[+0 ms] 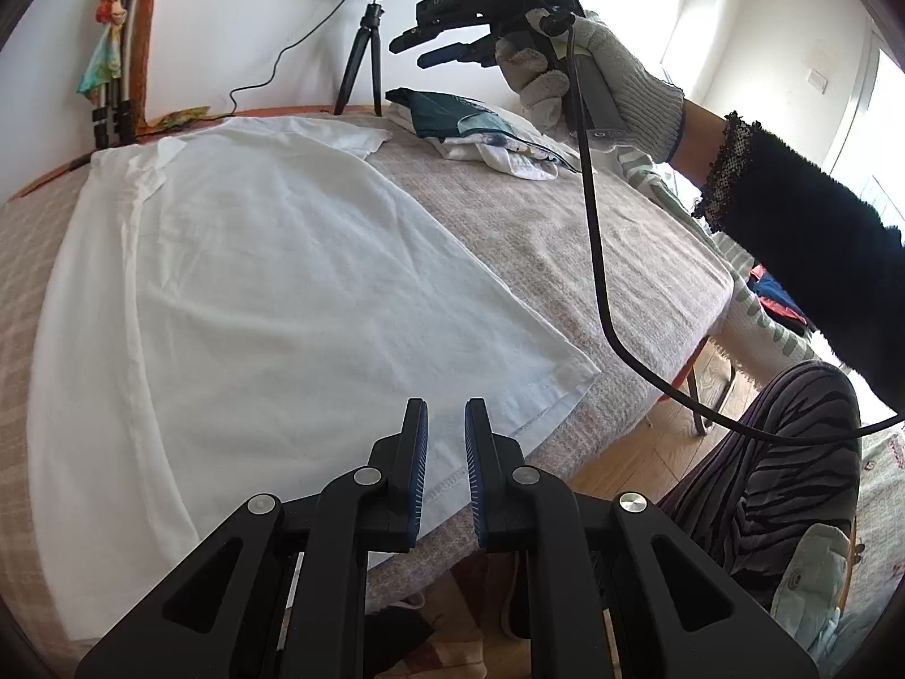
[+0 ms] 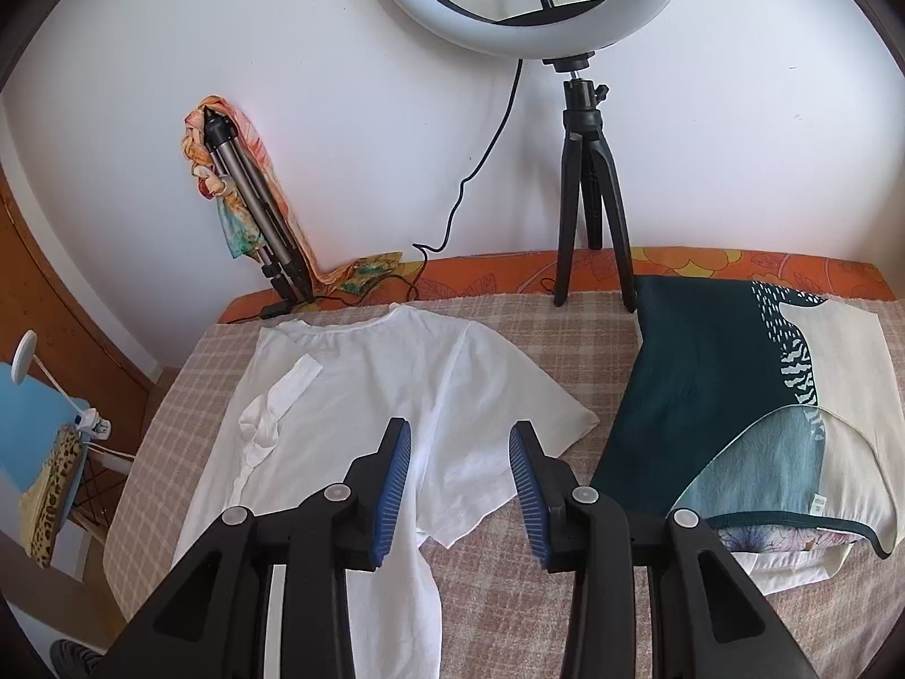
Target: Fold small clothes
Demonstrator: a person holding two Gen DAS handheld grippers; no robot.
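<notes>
A white T-shirt [image 1: 271, 294] lies spread flat on the beige checked cloth [image 1: 543, 237] that covers the table; it also shows in the right wrist view [image 2: 367, 396]. My left gripper [image 1: 445, 413] hovers over the shirt's near hem corner, jaws slightly apart and empty. My right gripper [image 2: 459, 435] is open and empty above the shirt's right sleeve [image 2: 531, 402]; it also shows in the left wrist view [image 1: 435, 45], held high by a gloved hand. A pile of folded clothes, topped by a dark green patterned piece [image 2: 712, 390], lies to the right.
A ring light on a black tripod [image 2: 588, 181] stands at the table's back edge, its cable [image 2: 481, 158] trailing left. A folded tripod with a colourful scarf [image 2: 249, 209] leans on the wall. A black cable [image 1: 594, 237] hangs from the right gripper. The person's knee [image 1: 780, 452] is at the right.
</notes>
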